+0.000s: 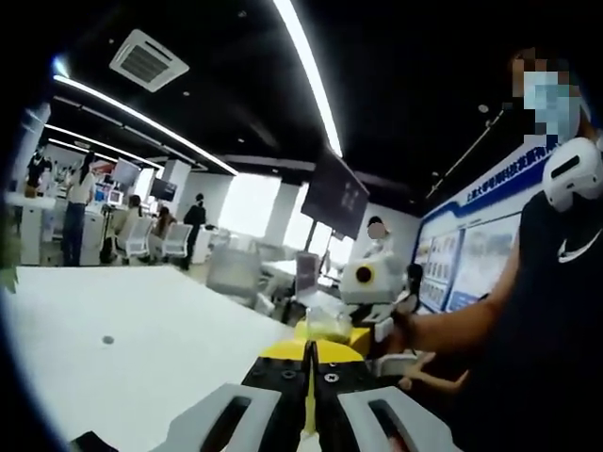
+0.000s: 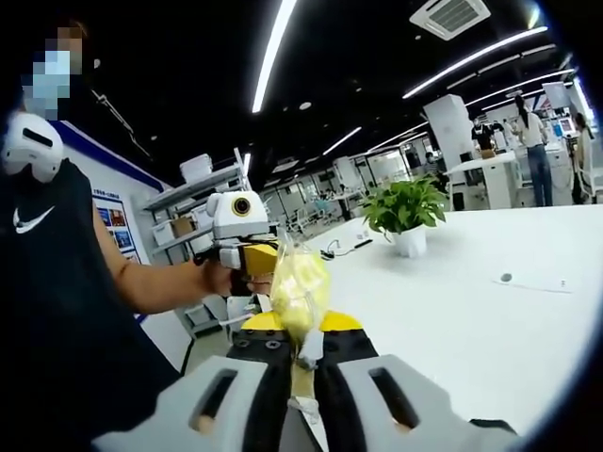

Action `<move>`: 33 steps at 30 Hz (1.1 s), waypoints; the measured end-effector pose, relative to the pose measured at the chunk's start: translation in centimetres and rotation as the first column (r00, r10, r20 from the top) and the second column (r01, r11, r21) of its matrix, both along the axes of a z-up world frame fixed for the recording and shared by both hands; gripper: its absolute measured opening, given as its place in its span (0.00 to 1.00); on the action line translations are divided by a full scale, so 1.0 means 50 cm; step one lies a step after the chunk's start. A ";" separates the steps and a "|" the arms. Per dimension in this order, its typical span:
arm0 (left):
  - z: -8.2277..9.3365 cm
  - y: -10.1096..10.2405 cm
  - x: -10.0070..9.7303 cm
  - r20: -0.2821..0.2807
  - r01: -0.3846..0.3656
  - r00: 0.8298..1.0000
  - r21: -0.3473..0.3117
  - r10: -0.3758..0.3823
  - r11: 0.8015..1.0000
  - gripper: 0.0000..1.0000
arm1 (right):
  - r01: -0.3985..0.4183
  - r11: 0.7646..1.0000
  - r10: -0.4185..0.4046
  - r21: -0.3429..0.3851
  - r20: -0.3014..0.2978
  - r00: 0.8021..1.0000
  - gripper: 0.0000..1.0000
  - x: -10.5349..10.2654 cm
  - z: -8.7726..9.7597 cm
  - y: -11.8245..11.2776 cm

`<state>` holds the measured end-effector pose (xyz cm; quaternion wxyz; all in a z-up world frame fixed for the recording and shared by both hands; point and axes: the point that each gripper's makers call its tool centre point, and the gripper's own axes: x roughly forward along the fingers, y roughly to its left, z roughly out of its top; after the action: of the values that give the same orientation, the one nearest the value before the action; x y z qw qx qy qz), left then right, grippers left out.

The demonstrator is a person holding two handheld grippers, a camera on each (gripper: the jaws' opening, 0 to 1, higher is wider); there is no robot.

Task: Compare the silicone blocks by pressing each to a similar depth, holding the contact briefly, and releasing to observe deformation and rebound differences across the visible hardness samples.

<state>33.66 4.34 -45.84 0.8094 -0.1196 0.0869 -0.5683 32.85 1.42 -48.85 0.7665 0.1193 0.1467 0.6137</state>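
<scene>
Both my grippers were raised off the white table [image 2: 490,320]. Right gripper [image 2: 301,372] pinched a yellowish, bag-like silicone sample [image 2: 300,287]; left gripper [image 1: 309,395] was pressed together, possibly on its far edge. Pressing looked unstarted; next, I judged, set it down.

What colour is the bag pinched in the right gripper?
Pale translucent yellow bag, clearest in the right gripper view.

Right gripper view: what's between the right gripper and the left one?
A crinkled yellow bag, rising from the right gripper toward the left gripper, in the right gripper view.
</scene>
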 end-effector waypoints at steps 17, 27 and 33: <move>-0.017 0.002 -0.003 0.014 -0.019 1.000 0.033 0.019 0.999 0.00 | -0.002 0.999 0.003 -0.035 0.025 1.000 0.04 0.000 -0.013 0.001; -0.009 0.004 -0.009 0.027 -0.033 0.999 0.037 0.032 0.999 0.00 | -0.007 1.000 0.008 -0.012 0.049 0.999 0.04 -0.003 -0.008 0.002; -0.002 0.007 -0.002 0.026 -0.045 0.999 0.030 0.044 0.999 0.00 | 0.011 1.000 -0.011 0.000 0.101 0.995 0.09 0.009 -0.006 0.004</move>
<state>33.57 4.70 -45.93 0.8247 -0.1019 0.0824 -0.5502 33.30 1.64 -49.14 0.7763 0.0889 0.1074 0.6147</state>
